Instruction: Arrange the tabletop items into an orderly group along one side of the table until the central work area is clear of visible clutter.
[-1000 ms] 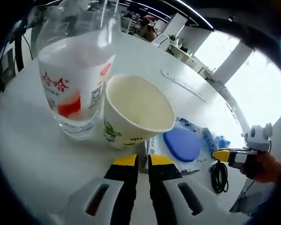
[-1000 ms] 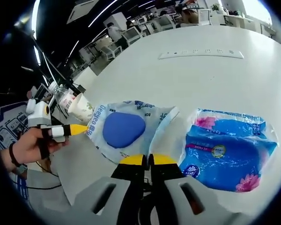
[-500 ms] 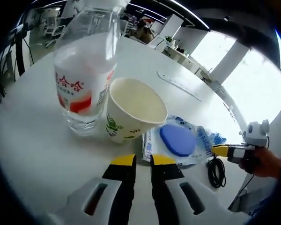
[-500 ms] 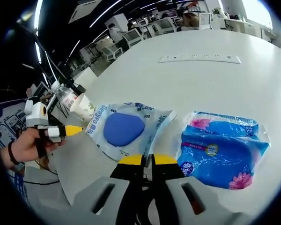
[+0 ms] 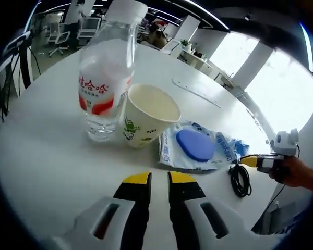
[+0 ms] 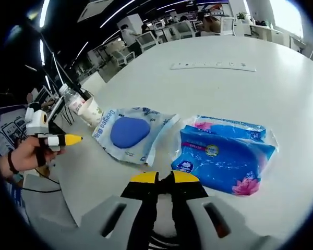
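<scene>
The round white table [image 6: 240, 78] carried everything along its near edge. A blue plastic tissue pack [image 6: 224, 153] lay just beside a clear wrapper holding a blue oval pad [image 6: 129, 133], which touched a cream paper cup [image 5: 146, 121] standing upright against a clear plastic water bottle with a red-and-white label [image 5: 107, 78]. A black coiled cable [image 5: 241, 179] lay near the wrapper. The left gripper [image 5: 157, 179] had its yellow-tipped fingers nearly pressed together, empty; the right gripper [image 6: 164, 178] likewise held nothing, its tips together.
</scene>
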`<act>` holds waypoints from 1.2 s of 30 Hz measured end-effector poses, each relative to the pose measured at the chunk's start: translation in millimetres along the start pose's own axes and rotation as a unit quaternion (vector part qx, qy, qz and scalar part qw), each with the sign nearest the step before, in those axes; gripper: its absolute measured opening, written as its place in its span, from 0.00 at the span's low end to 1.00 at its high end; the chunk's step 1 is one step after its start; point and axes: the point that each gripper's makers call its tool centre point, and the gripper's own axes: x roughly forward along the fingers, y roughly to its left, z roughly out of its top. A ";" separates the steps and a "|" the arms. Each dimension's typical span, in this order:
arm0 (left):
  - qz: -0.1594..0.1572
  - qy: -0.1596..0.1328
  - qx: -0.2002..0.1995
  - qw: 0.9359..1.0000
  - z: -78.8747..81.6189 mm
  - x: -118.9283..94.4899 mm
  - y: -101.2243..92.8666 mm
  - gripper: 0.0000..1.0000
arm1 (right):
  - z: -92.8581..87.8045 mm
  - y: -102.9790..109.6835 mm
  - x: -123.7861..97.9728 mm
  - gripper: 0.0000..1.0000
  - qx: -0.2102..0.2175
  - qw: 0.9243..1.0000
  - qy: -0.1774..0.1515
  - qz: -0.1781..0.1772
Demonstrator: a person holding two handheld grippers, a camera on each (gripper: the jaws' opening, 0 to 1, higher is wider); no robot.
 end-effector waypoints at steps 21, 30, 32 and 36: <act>-0.027 0.023 0.096 0.995 -16.2 -40.8 -7.0 0.18 | -26.3 -29.2 -25.0 0.13 -0.007 0.999 0.015 -0.032; -0.035 0.021 0.120 0.992 -19.7 -52.3 -15.1 0.20 | -34.8 -30.5 -19.8 0.16 -0.025 0.999 0.033 -0.035; -0.037 0.021 0.126 0.991 -19.3 -53.8 -16.5 0.20 | -37.1 -30.8 -18.6 0.15 -0.033 0.998 0.038 -0.036; -0.045 0.019 0.129 0.990 -18.8 -56.8 -20.0 0.23 | -41.9 -30.9 -16.4 0.15 -0.049 0.997 0.051 -0.037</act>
